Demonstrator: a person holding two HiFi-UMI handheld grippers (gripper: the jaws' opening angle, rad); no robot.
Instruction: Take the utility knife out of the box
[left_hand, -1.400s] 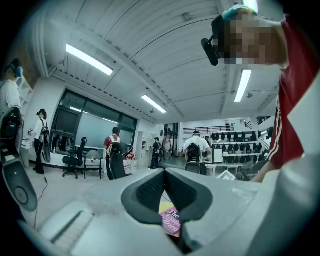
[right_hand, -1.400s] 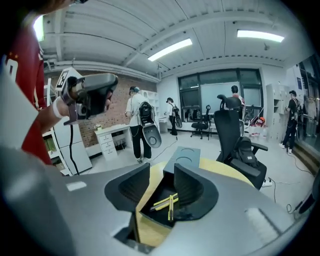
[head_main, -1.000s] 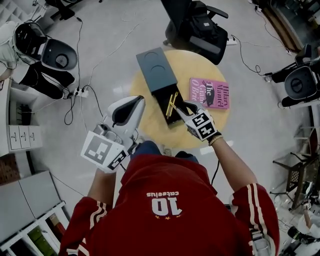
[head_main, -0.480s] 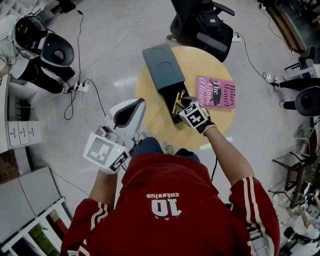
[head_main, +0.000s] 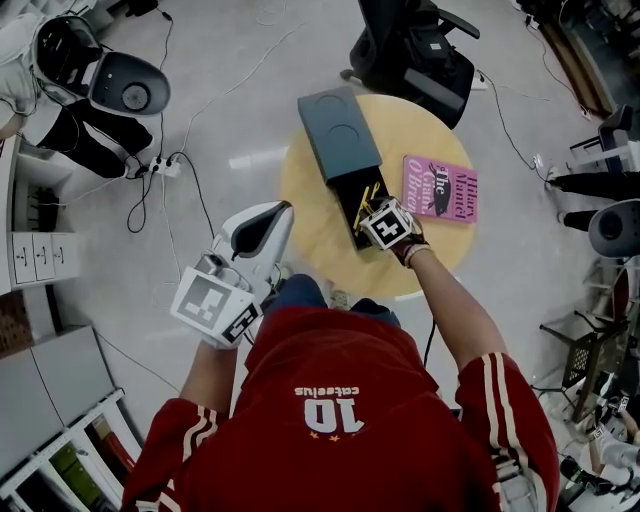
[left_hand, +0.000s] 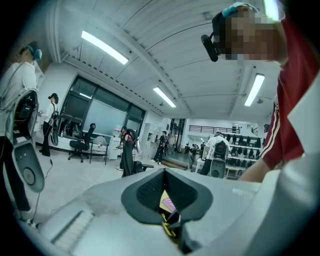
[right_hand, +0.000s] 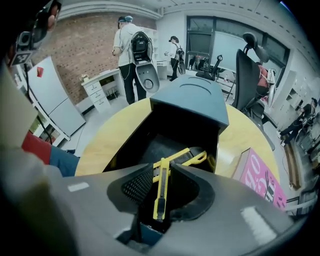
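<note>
**Closing on the knife inside the box**

Sitting lengthwise between the jaws of the right gripper (right_hand: 161, 172), low in the middle of the right gripper view: the utility knife (right_hand: 159, 192), slim and yellow. Pinched from both sides by the ribbed pads, as far as can be seen, with its far end crossing a second, thicker yellow-and-black cutter (right_hand: 187, 157). Not yet clear of the box (right_hand: 187, 100). Both tools within the black open end, under the grey lid part that fills the upper middle of that view.

Moved within the last second, on the head view: the right gripper (head_main: 388, 228), from just below and right of the box (head_main: 340, 135) up to its open mouth, near the centre of the frame. Probably the end of the reach and the start of the grasp, leaving the lift and the pull-back still to do. Worth watching that the thicker cutter does not drag along with the slim one.

Holding nothing else that can be made out in the dark interior.

Resting on the round wooden table (head_main: 310, 220), with a pink book (head_main: 445, 190) just beside it to the right.

Held off the table at lower left of the head view: the left gripper (head_main: 250, 240). Jaws drawn narrow in its own view (left_hand: 164, 187), tips all but meeting, nothing gripped, only a sliver of table and book showing through.
</note>
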